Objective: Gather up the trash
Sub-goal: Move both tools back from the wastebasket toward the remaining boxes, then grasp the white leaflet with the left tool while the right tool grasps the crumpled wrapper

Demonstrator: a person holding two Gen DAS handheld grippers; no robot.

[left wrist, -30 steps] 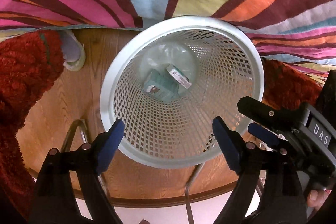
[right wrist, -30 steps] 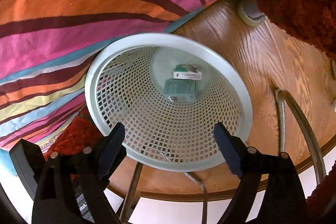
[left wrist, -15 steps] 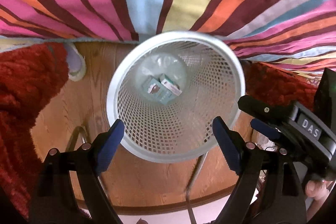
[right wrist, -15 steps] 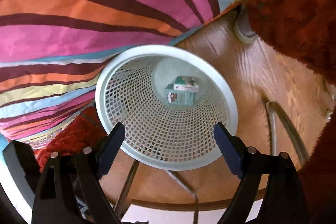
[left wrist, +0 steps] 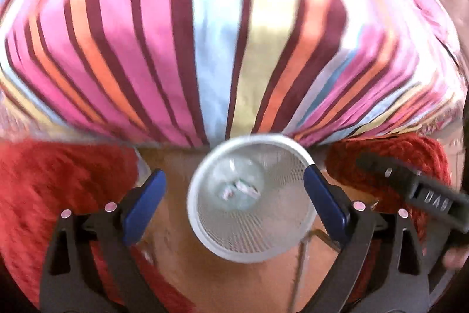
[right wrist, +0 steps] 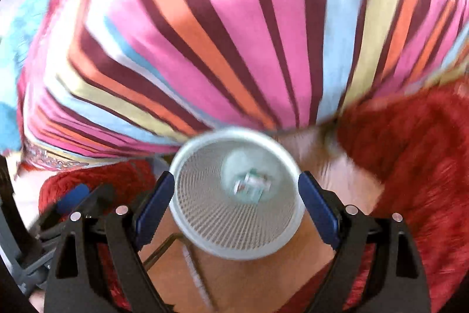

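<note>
White mesh bin [left wrist: 252,242] on wood floor — small boxes [right wrist: 252,185] inside.

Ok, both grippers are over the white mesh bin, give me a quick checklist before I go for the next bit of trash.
1. Left gripper empty: ok, its jaws have just been opening and nothing sits between them.
2. Right gripper empty: ok, jaws wide apart, nothing held.
3. Trash inside the white mesh bin: ok, small cartons lie at its bottom.
4. Bin upright on the wooden floor: ok, its mouth faces the cameras.
5. Next piece of trash in sight: cannot tell, only the striped cover and red rug show, and both views are blurred.
</note>
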